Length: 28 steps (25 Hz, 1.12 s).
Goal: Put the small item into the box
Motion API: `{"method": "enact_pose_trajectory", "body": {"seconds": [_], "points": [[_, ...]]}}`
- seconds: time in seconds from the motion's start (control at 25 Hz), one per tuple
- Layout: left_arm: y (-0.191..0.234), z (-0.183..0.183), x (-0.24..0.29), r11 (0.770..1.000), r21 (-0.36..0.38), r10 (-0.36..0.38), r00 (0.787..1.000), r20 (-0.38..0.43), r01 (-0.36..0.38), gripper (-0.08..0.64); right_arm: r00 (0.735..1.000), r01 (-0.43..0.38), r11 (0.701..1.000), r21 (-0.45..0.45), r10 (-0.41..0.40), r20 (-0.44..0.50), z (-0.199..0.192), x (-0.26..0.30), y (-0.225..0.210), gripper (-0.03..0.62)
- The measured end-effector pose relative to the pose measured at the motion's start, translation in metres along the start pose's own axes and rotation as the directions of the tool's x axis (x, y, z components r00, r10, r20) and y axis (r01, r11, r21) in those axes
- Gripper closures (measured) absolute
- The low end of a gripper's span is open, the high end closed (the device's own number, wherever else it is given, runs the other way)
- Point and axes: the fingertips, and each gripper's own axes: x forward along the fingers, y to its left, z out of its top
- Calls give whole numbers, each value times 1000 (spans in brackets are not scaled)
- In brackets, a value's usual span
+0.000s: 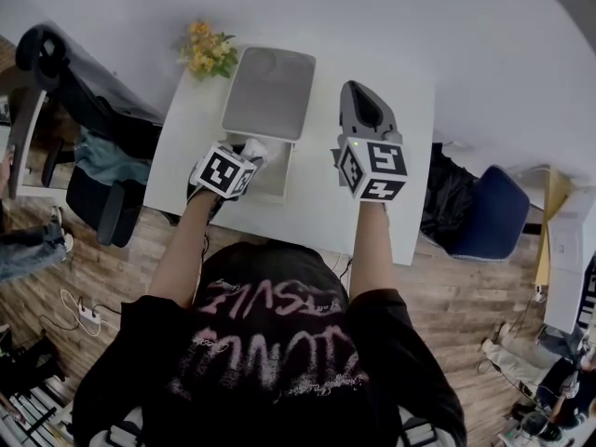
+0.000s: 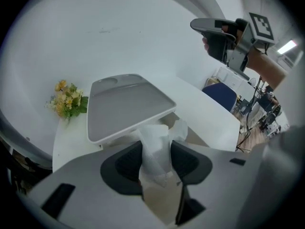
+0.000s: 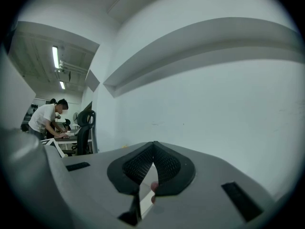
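The small item (image 2: 153,137), a crumpled white wad that looks like tissue or thin paper, sits pinched between the 2 jaws of the left hand-held gripper (image 2: 156,159). The dark pads press on it from both sides and its loose end sticks out past the tips. In the head view the small item (image 1: 256,149) hangs at the near edge of the box (image 1: 276,182), over the opening, and a strip of pale box floor shows below it in the left gripper view. Whether it has dipped below the rim cannot be told.

The grasp and the carry look finished, and the box is ready. Its grey lid (image 1: 268,91) is swung up and back, leaving the mouth uncovered. What seems left is a short lowering, then letting the jaws part so the wad drops in. Light paper may cling to a pad instead of falling.

The right hand-held gripper (image 1: 357,91) hovers above the table (image 1: 410,110), to the right of the box. Its jaws are pressed together at the tips with nothing between them, aimed at a white wall. It is not in the way.

A bunch of yellow flowers (image 1: 207,49) lies at the table's far left corner, beside the lid and clear of the drop. A blue chair (image 1: 494,214) stands off to the right.
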Motion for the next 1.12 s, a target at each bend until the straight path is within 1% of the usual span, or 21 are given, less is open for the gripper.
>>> {"method": "enact_pose_trajectory", "body": {"seconds": [0.08,0.2,0.32,0.52,0.68,0.84,0.96,1.12], "points": [[0,-5,5,1000,8,5,999,-32,-4,380,1000,0,1000,0,0,-2,-1,1,-1,581],[0,-9,9,999,40,17,998,-65,-14,380,1000,-1,1000,-2,1,-9,-4,2,-1,581],[1,-10,14,998,66,26,997,-79,-21,379,1000,-3,1000,-3,3,-16,-6,3,-2,582],[0,-18,20,997,82,23,994,-105,-14,374,1000,0,1000,-3,0,-26,-9,3,-4,581],[-2,-21,22,996,93,19,992,-121,-7,342,1000,0,1000,-1,0,-31,-12,4,-6,581],[0,-16,20,994,105,28,995,-100,-17,331,999,-2,1000,4,2,-32,-12,4,-7,581],[2,-15,18,996,86,30,996,-79,-23,325,1000,-7,1000,6,7,-30,-12,6,-6,581],[7,-5,5,995,77,60,998,-9,-59,327,1000,-15,1000,6,15,-23,-10,8,-3,581]]}}
